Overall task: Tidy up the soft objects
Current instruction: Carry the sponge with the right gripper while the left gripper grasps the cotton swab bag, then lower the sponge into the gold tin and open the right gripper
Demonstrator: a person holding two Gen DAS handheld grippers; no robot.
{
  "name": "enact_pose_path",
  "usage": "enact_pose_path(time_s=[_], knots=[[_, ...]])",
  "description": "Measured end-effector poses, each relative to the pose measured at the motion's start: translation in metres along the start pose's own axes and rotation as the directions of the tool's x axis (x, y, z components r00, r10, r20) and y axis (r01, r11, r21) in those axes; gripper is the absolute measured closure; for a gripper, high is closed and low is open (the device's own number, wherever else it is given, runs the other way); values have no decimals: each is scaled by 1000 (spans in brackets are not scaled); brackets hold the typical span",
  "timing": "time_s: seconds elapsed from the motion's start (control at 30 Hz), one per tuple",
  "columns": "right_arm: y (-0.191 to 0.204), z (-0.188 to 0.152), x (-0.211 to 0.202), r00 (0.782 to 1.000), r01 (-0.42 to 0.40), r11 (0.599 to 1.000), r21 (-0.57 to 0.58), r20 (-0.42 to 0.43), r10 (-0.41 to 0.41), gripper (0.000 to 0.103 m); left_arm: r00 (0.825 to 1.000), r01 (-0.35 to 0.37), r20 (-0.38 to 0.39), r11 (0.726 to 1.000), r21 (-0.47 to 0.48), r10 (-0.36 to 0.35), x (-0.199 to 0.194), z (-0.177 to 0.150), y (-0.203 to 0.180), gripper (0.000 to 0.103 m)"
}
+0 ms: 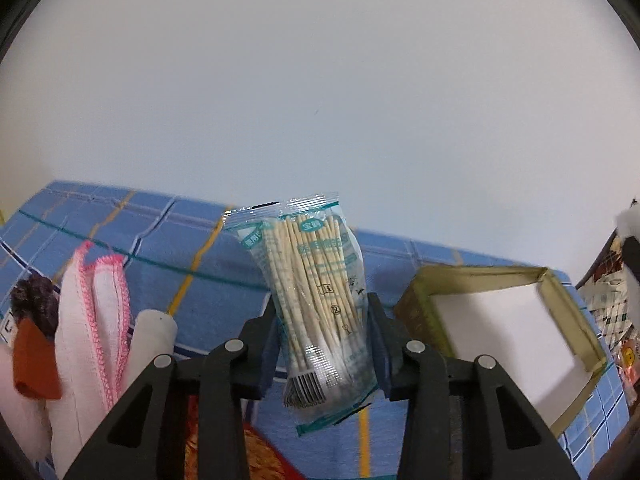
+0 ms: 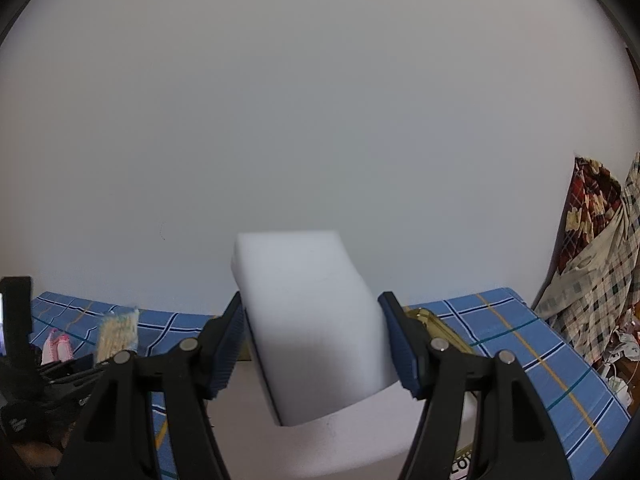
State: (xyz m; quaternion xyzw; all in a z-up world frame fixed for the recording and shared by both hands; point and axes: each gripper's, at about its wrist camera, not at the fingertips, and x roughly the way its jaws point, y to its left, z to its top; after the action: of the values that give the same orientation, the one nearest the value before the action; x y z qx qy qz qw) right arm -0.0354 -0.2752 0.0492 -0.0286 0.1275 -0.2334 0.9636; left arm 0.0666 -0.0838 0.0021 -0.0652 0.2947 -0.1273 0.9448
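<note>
My left gripper (image 1: pixel 323 308) is shut on a clear teal-printed packet of cotton swabs (image 1: pixel 316 276), which stands upright between the pads above the blue plaid tablecloth (image 1: pixel 180 240). That packet (image 2: pixel 118 330) also shows far left in the right wrist view. My right gripper (image 2: pixel 312 304) is shut on a white sponge block (image 2: pixel 304 280), tilted and held over a shallow box. The box has an olive-gold rim (image 1: pixel 560 296) and a white floor; its rim (image 2: pixel 432 320) shows just right of the sponge.
White cloths with pink stitched edges (image 1: pixel 96 308) lie at the left, beside a white roll (image 1: pixel 154 332), a dark fuzzy item (image 1: pixel 32 300) and a rust-coloured cloth (image 1: pixel 32 360). Patterned fabric (image 2: pixel 592 248) hangs past the table's right edge. A plain white wall stands behind.
</note>
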Motion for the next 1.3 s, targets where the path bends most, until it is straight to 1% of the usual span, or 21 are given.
enact_pose_path(time_s=[0.07,0.17,0.23,0.33,0.5,0.63,0.73,0.83,0.97,1.1,1.3], knots=[[-2,1,0,1000,10,1000,-3,-1,-10,37,999,15,30,999,31,-16,-2,3,-15,62],[-12,1,-2,999,45,999,-2,11,-45,37,998,35,57,995,92,-40,-17,-3,-38,61],[-18,1,-3,998,65,998,-5,18,-65,37,997,48,48,990,130,-55,-18,-6,-53,61],[-33,-2,-2,995,95,995,-17,14,-94,37,998,48,43,987,154,-55,-19,-11,-67,61],[-63,-10,6,992,122,992,-17,-13,-122,37,997,65,22,984,163,-70,-17,-20,-91,61],[-79,-16,9,988,151,988,-40,-26,-152,37,997,73,1,982,176,-75,-13,-26,-111,61],[-90,-21,15,984,168,985,-46,-50,-170,37,997,79,-19,980,185,-77,-7,-29,-123,62],[-102,-26,22,980,180,983,-34,-80,-182,37,998,66,-36,977,203,-60,1,-33,-136,61],[-112,-31,34,973,189,982,-22,-133,-191,37,997,67,-59,974,219,-55,9,-38,-145,61],[-119,-37,45,965,169,985,21,-206,-162,37,997,65,-64,971,228,-52,11,-42,-147,61],[-114,-47,54,955,152,988,10,-259,-144,37,997,44,-72,967,250,-27,18,-46,-152,61]])
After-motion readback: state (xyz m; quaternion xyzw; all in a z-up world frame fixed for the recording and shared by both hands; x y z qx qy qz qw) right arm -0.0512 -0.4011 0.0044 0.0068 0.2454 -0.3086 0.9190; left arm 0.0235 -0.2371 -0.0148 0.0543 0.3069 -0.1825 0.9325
